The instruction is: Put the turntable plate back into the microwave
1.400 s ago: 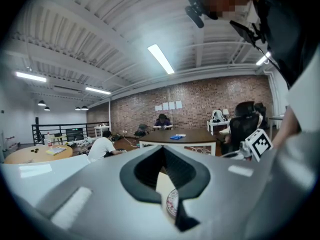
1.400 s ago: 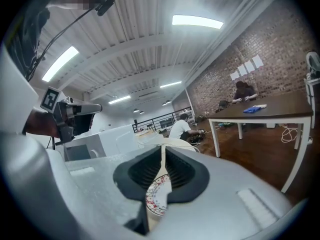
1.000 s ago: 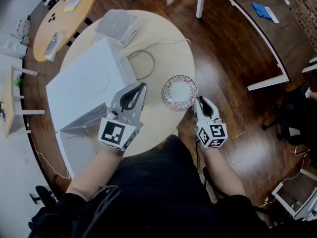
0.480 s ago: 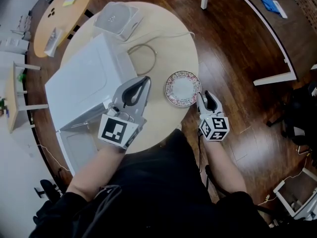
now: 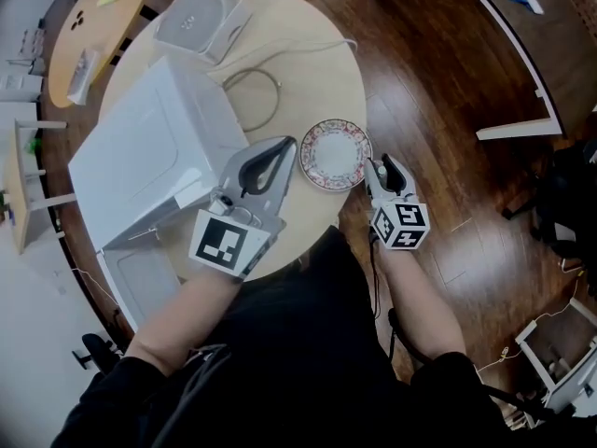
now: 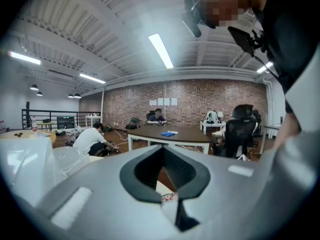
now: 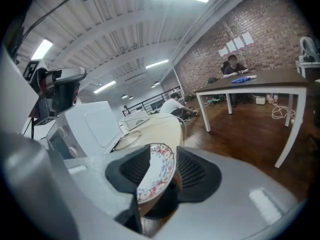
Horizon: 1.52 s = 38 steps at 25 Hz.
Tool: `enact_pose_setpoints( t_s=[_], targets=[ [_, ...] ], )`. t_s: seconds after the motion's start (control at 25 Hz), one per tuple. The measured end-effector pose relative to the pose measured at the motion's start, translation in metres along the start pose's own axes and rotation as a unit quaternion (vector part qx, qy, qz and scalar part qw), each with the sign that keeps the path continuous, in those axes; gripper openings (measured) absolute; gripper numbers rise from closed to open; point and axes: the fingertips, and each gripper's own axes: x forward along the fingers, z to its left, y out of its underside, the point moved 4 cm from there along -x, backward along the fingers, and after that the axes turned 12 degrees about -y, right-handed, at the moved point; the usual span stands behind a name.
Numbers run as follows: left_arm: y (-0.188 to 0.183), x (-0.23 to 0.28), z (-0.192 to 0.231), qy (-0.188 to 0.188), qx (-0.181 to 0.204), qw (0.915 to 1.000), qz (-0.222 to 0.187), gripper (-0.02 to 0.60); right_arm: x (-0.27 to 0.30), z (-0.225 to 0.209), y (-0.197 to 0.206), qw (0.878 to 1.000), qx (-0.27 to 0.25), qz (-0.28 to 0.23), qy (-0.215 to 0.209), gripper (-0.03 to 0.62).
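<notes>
White microwave (image 5: 149, 161) at left of round surface (image 5: 312, 68), door open. Left tool (image 5: 285, 145) beside it, jaws together, empty, tips near plate. Turntable plate (image 5: 334, 154) flat on surface near right edge. Right tool (image 5: 378, 166) at plate's rim: jaws just been opening, rim between them, pads not pressing.

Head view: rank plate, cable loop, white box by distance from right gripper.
1. Plate: rim between the right gripper's jaws, which have just been opening.
2. Cable loop: on the table, beyond the plate.
3. White box: far edge, left.
</notes>
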Motion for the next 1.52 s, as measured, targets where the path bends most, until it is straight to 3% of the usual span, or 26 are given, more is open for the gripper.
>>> enact_pose_setpoints(
  t_s=[0.72, 1.28, 1.52],
  targets=[
    [0.013, 0.006, -0.012, 0.013, -0.019, 0.9996, 0.018, 0.005, 0.024, -0.016, 0.043, 0.997, 0.063, 0.034, -0.005, 0.190],
    [0.009, 0.002, -0.014, 0.008, -0.026, 0.9992, 0.031, 0.005, 0.038, -0.023, 0.053, 0.994, 0.110, 0.026, -0.005, 0.190],
    [0.005, -0.006, -0.011, 0.004, -0.023, 0.9994, 0.026, 0.005, 0.039, -0.019, 0.053, 0.994, 0.101, 0.030, -0.020, 0.141]
  ],
)
